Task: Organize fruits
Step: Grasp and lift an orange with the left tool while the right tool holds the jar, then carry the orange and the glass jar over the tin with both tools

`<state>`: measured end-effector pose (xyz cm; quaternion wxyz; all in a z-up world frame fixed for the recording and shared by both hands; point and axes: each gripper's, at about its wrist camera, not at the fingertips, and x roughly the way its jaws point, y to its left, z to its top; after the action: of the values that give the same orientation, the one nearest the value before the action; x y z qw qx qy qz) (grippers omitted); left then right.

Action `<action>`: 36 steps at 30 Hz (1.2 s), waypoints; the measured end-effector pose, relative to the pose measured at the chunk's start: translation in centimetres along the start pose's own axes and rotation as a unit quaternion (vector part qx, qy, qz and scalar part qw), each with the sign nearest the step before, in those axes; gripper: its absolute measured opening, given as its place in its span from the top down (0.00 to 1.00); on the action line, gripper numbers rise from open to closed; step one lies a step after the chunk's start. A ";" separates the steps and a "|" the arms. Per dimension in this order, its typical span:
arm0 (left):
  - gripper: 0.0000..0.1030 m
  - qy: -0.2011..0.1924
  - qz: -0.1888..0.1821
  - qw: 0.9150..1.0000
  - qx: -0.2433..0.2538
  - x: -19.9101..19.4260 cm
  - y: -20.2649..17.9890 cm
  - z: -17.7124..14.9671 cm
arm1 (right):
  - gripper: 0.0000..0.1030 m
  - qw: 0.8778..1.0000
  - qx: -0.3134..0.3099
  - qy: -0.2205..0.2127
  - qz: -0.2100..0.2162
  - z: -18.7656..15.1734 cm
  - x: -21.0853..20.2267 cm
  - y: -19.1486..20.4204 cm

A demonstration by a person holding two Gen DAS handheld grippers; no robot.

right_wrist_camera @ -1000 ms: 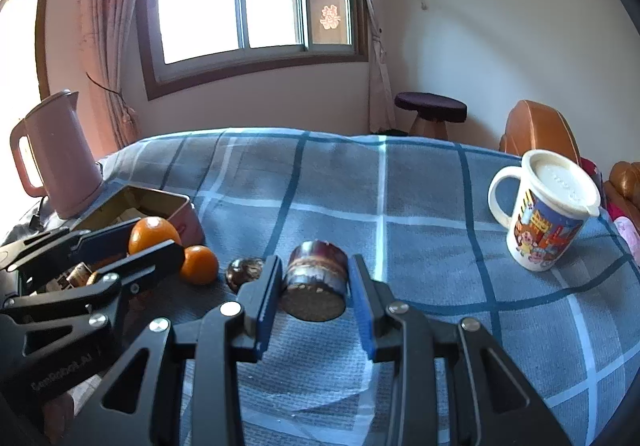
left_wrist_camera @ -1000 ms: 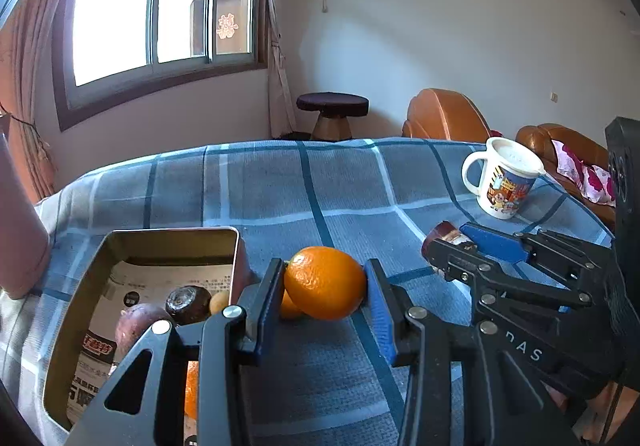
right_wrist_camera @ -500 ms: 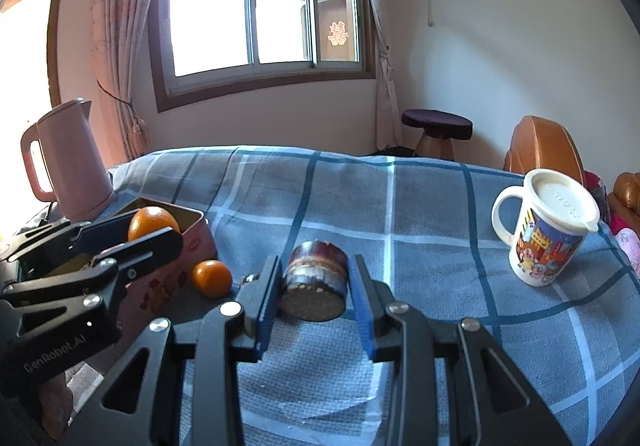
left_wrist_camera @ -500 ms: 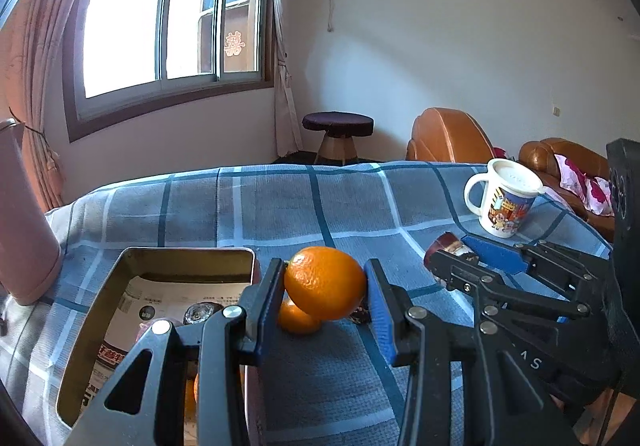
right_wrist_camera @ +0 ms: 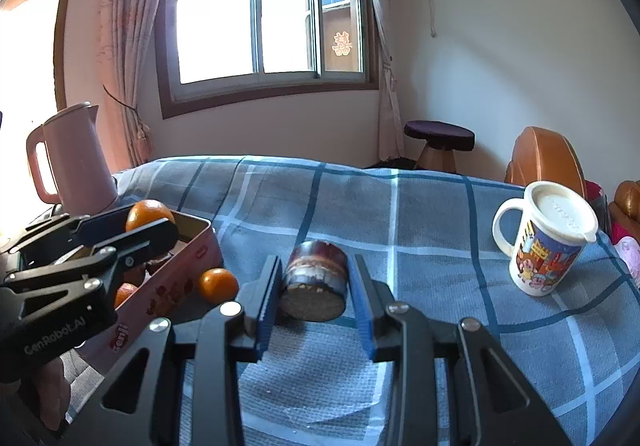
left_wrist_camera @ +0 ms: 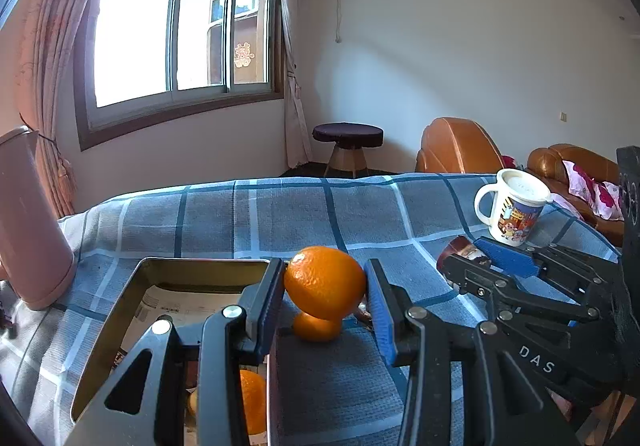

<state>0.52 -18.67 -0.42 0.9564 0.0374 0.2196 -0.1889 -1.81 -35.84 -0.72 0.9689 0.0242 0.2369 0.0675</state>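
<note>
My left gripper [left_wrist_camera: 325, 296] is shut on an orange [left_wrist_camera: 325, 282] and holds it above the right rim of the open metal tin [left_wrist_camera: 120, 310]. The right wrist view shows the same gripper [right_wrist_camera: 132, 226] and orange [right_wrist_camera: 149, 213] over the pink-sided tin [right_wrist_camera: 176, 278]. The tin holds another orange [left_wrist_camera: 252, 398] and dark fruits. A small orange [left_wrist_camera: 316, 326] lies on the cloth beside the tin, also in the right wrist view [right_wrist_camera: 218, 285]. My right gripper [right_wrist_camera: 314, 286] is shut on a dark cut fruit [right_wrist_camera: 314, 280], held above the cloth.
A pink kettle [right_wrist_camera: 74, 162] stands left of the tin. A white cartoon mug with a lid [right_wrist_camera: 548, 242] stands at the right on the blue plaid cloth [right_wrist_camera: 400, 206]. A stool and brown sofas are beyond the table.
Both grippers have lifted with their fruit still held. The left one has risen and drawn back over the tin's right rim; the table now sits lower in both views.
</note>
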 end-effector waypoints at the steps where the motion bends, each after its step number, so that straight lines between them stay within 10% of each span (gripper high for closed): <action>1: 0.59 -0.001 0.000 1.000 0.000 0.0 0.1 0.0 | 0.64 1.000 -0.001 -0.002 0.001 0.0 0.0 0.1; 36: 0.59 0.000 0.064 0.996 -0.063 -1.5 6.3 0.2 | 0.64 0.996 -0.073 -0.006 0.049 1.2 1.0 6.4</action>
<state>1.77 -12.31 0.32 0.9670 -0.0089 0.2278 -0.1136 -1.20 -29.40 0.38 0.9649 -0.0346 0.2244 0.1322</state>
